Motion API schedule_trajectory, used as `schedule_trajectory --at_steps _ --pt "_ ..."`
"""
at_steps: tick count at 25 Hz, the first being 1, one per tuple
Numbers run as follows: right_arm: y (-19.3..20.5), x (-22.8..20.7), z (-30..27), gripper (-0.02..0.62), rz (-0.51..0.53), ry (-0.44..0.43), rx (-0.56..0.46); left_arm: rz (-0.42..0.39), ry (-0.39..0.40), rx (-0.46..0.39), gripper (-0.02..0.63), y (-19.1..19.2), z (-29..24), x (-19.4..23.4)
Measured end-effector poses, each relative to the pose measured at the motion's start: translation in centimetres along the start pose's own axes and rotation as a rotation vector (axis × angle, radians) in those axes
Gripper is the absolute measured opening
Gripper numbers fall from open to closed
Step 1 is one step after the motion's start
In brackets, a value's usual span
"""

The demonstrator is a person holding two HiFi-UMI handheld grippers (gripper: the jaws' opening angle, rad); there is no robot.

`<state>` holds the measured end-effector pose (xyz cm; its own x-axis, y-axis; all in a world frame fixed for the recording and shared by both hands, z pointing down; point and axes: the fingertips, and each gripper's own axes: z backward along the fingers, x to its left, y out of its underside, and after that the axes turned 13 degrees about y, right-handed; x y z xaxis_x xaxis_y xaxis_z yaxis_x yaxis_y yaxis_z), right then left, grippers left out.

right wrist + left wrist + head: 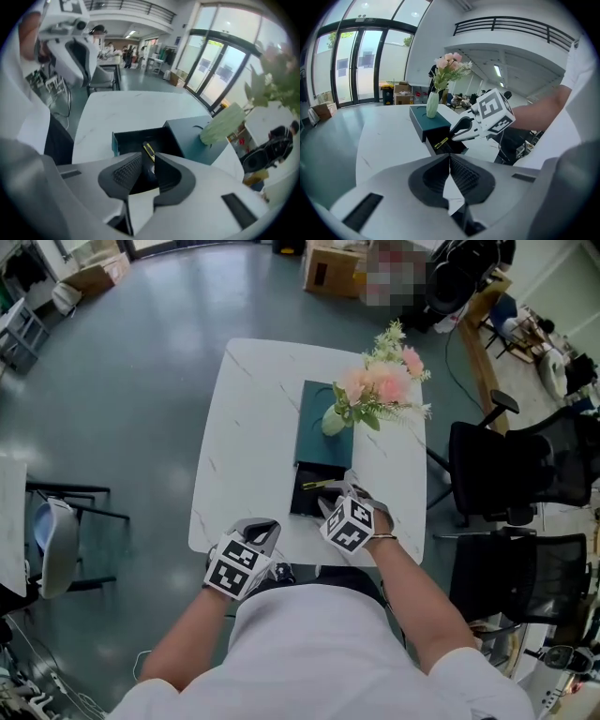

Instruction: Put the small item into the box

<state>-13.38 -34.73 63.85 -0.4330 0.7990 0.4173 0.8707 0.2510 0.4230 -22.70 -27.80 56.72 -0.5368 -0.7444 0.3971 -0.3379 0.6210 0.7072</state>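
Observation:
A teal box [323, 423] lies on the white table [248, 427], its dark drawer [302, 502] pulled out toward me. A thin yellow-and-black small item [319, 485] rests inside the drawer [129, 140]; it also shows as the small item [149, 151] in the right gripper view and the small item [441, 142] in the left gripper view. My right gripper [332, 502] hovers just over the drawer's near end, jaws slightly apart and open, with nothing gripped. My left gripper [265, 527] stays at the table's near edge, shut and empty.
A pale green vase [334, 420] with pink flowers stands on the box top. Black office chairs [511, 465] crowd the table's right side. A cardboard box [333, 268] sits on the floor beyond, and a chair [56, 540] stands at the left.

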Motion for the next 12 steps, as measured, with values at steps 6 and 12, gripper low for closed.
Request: schedule_trajectory --at_steps 6,12 --pt "-0.6 -0.1 4.6 0.090 -0.398 -0.036 -0.120 -0.037 0.009 -0.007 0.017 -0.4 0.2 -1.3" --pt "-0.5 -2.3 10.9 0.035 -0.763 -0.048 -0.311 -0.005 0.043 -0.126 0.017 -3.0 0.9 -3.8"
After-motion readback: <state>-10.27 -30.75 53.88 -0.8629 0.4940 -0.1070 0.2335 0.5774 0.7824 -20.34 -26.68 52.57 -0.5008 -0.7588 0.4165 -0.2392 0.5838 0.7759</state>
